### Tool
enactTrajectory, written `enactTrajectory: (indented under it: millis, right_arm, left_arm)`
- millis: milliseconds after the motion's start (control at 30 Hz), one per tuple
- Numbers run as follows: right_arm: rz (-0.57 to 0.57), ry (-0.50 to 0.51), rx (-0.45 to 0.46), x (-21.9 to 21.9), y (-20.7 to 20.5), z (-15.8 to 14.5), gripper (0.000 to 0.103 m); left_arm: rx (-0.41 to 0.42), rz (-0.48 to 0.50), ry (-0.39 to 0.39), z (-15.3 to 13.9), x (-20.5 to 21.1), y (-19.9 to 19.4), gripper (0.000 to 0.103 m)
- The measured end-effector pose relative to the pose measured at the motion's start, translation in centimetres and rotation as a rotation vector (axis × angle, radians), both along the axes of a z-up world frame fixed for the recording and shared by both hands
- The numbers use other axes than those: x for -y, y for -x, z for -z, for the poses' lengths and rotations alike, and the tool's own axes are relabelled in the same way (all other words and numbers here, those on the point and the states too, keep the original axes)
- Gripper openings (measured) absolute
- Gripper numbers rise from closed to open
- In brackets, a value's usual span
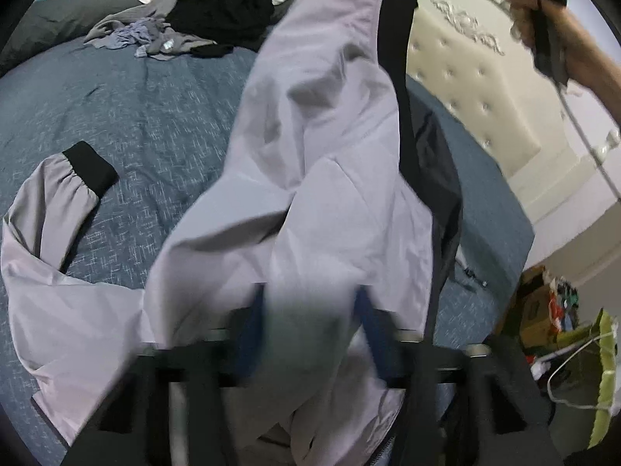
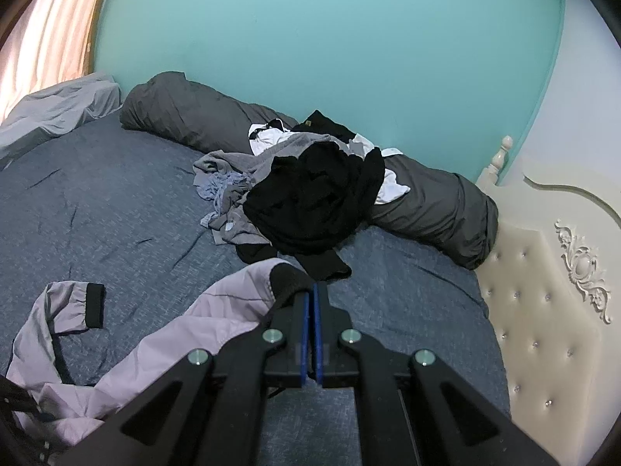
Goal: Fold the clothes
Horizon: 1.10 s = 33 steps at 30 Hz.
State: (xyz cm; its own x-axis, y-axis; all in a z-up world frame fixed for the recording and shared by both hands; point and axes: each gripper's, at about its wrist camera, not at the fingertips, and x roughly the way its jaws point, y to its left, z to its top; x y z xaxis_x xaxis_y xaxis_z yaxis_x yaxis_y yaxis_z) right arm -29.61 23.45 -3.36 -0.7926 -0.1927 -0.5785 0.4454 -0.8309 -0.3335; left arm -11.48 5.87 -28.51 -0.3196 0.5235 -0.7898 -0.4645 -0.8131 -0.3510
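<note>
Right gripper (image 2: 311,291) clamped shut on the lilac jacket's (image 2: 163,345) black hem; left gripper (image 1: 310,303) closed on its fabric; jacket draped over the bed (image 2: 116,202).

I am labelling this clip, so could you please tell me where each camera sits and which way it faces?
Left wrist: on the left gripper, looking down its fingers across the bed; the lilac jacket fills the view; a forearm shows top right.
Right wrist: on the right gripper, facing the teal wall; shut on the jacket's black trim.
Shared: jacket, clothes pile, headboard.
</note>
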Motion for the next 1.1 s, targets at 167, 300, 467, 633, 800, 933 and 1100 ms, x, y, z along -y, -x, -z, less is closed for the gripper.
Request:
enactTrajectory:
  millis: [167,300,467,633,800,933,1100]
  right_arm:
    - [-0.006,0.022,-0.020,-0.6,-1.9,-1.5,0.002]
    - [-0.003,0.040,-0.050,-1.8,-3.8,-3.9,0.002]
    - [0.007,0.062,-0.095,-3.7,-6.8,-7.6,0.002]
    - [0.014,0.082,-0.132,-5.1,-9.7,-10.9,0.002]
    - [0.009,0.115,-0.173,-5.8,-12.6,-14.2,0.002]
    - [0.002,0.161,-0.231,-6.0,-15.1,-18.1,0.002]
    - [-0.020,0.215,-0.329,-6.8,-19.4,-24.4,0.002]
  left_arm:
    - [-0.062,-0.002,0.038,-1.5,0.8,-0.8,0.001]
    - [-0.134,-0.085,0.031,-5.6,4.1,-0.6,0.001]
    - [-0.235,-0.199,0.026,-12.2,9.0,-0.1,0.001]
    - [-0.332,-0.295,0.016,-18.3,13.2,0.3,0.001]
    - [-0.427,-0.357,-0.016,-24.4,15.9,-0.1,0.001]
    - [-0.514,-0.364,0.002,-29.6,16.4,-1.5,0.001]
    - [-0.619,-0.388,-0.005,-36.8,17.2,-4.4,0.001]
